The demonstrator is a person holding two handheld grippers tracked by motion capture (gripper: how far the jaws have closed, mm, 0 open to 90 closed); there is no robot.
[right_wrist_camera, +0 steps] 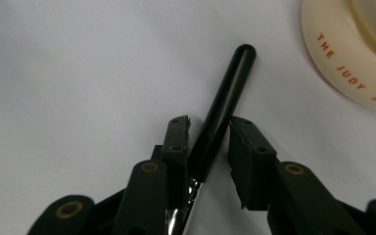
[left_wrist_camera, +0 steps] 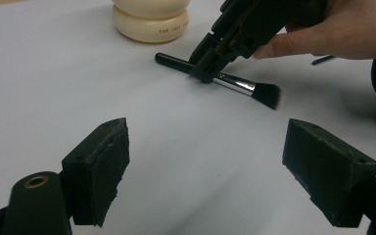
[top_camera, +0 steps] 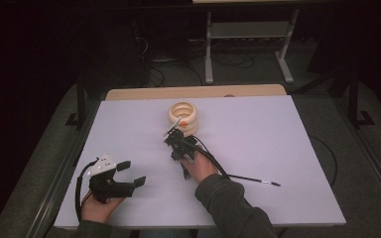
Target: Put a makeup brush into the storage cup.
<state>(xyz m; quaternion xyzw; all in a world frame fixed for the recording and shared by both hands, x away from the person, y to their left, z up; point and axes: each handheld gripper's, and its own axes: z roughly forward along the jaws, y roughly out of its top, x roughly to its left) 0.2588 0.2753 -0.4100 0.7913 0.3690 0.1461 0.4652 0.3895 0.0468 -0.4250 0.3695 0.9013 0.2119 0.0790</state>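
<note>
A black-handled makeup brush [top_camera: 173,127] [left_wrist_camera: 235,84] [right_wrist_camera: 230,83] with a silver ferrule and dark bristles lies on the white table just in front of a cream ring-shaped container [top_camera: 183,116] [left_wrist_camera: 152,22] [right_wrist_camera: 342,63]. My right gripper [top_camera: 174,138] [left_wrist_camera: 205,73] [right_wrist_camera: 209,128] straddles the brush handle. One pad is against the handle, and a narrow gap shows at the other pad. The handle tip sticks out beyond the jaws. My left gripper [top_camera: 133,173] [left_wrist_camera: 205,166] rests at the near left with its jaws wide apart and nothing between them.
A thin black stick [top_camera: 255,179] [left_wrist_camera: 323,59] lies on the table to the right of the right forearm. The white table top [top_camera: 278,139] has a wooden strip along its far edge. Table frames stand on the dark floor beyond.
</note>
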